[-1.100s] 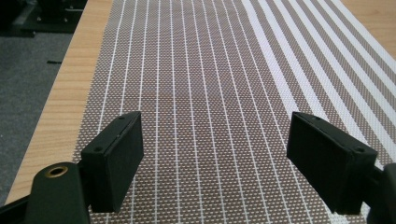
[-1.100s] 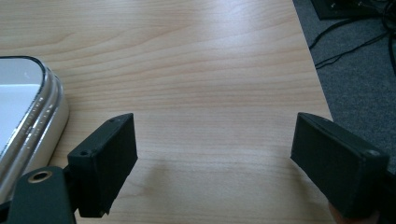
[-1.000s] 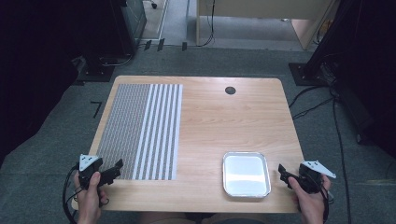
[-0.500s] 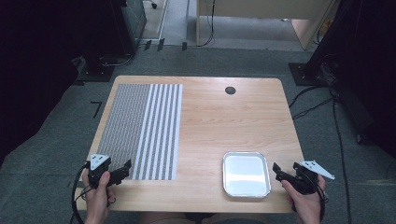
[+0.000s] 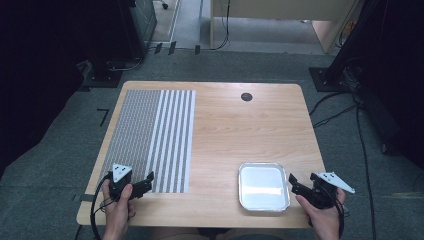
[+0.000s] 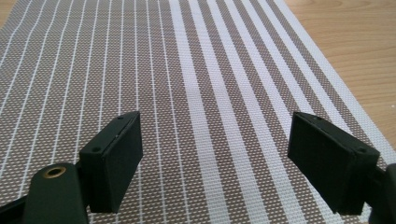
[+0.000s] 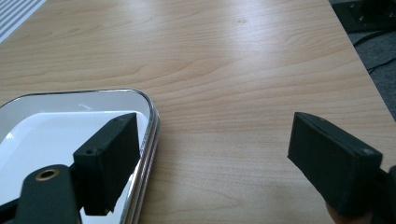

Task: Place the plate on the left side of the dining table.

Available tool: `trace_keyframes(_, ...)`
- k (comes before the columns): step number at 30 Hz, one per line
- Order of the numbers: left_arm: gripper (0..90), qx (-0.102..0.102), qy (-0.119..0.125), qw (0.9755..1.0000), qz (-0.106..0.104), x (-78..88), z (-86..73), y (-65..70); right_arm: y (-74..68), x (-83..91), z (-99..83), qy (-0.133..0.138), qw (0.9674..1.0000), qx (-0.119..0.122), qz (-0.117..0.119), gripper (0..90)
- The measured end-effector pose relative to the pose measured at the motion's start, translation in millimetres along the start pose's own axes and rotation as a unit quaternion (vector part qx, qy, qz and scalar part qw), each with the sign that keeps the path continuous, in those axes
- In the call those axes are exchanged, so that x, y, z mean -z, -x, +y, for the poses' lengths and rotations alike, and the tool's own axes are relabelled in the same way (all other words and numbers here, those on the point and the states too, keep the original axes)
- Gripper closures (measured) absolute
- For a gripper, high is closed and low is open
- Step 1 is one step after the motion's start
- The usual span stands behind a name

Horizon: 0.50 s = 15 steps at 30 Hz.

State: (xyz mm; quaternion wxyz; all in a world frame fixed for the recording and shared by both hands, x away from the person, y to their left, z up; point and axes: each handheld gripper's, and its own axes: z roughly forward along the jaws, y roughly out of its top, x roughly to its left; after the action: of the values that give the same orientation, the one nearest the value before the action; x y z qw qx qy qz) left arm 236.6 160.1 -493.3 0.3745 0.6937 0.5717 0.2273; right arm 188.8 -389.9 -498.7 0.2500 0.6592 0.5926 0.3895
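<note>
High view: you are holding your left hand-held gripper [image 5: 142, 185] spread over the near edge of the striped mat [image 5: 150, 137] lying on the bench [image 5: 235, 130]; your right hand-held gripper [image 5: 295, 184], also spread, is hovering just beside the empty metal tray [image 5: 263, 186].

Mat [image 5: 150, 137] table's [image 5: 235, 130] left, tray [image 5: 263, 186] front-right.
</note>
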Motion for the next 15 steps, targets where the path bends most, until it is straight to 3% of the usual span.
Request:
trace_keyframes(8, 18.2, -0.01, -0.002, 0.9999, -0.008, -2.5, 0.5, 12.3, -5.1, 1.5, 0.3, 0.008, 0.9998, -0.001, 0.018, 25.2)
trace_keyframes(15, 18.2, -0.024, -0.005, 0.9996, -0.016, -5.9, -1.4, 27.2, -7.1, 1.6, -0.4, 0.008, 0.9999, 0.006, 0.012, 29.0)
